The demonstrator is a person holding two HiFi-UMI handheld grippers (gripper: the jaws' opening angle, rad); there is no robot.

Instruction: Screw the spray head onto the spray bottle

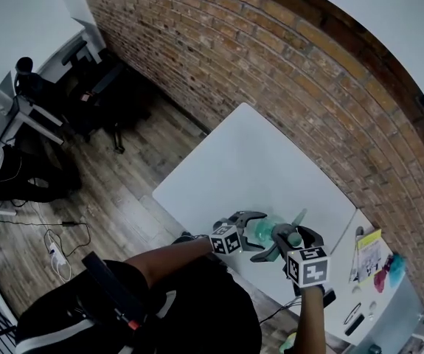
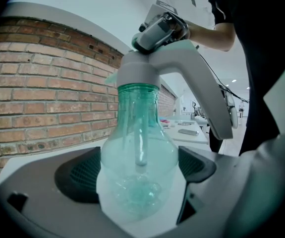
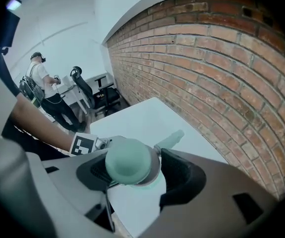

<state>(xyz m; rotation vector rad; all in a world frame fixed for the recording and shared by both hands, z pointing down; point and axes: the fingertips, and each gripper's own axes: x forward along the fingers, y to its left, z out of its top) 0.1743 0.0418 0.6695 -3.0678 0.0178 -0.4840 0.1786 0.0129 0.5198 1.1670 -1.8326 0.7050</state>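
Holding the spray bottle (image 2: 139,155) above the white table (image 1: 248,161), with the spray head (image 3: 130,161) seated on its neck.
Left gripper (image 2: 140,175) is clamped on the bottle's round body; right gripper (image 3: 132,168) grips the head's top, nozzle toward the brick wall (image 1: 270,50).

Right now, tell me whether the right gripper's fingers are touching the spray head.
Touching. The right gripper view shows both fingers pressed against the spray head's sides.
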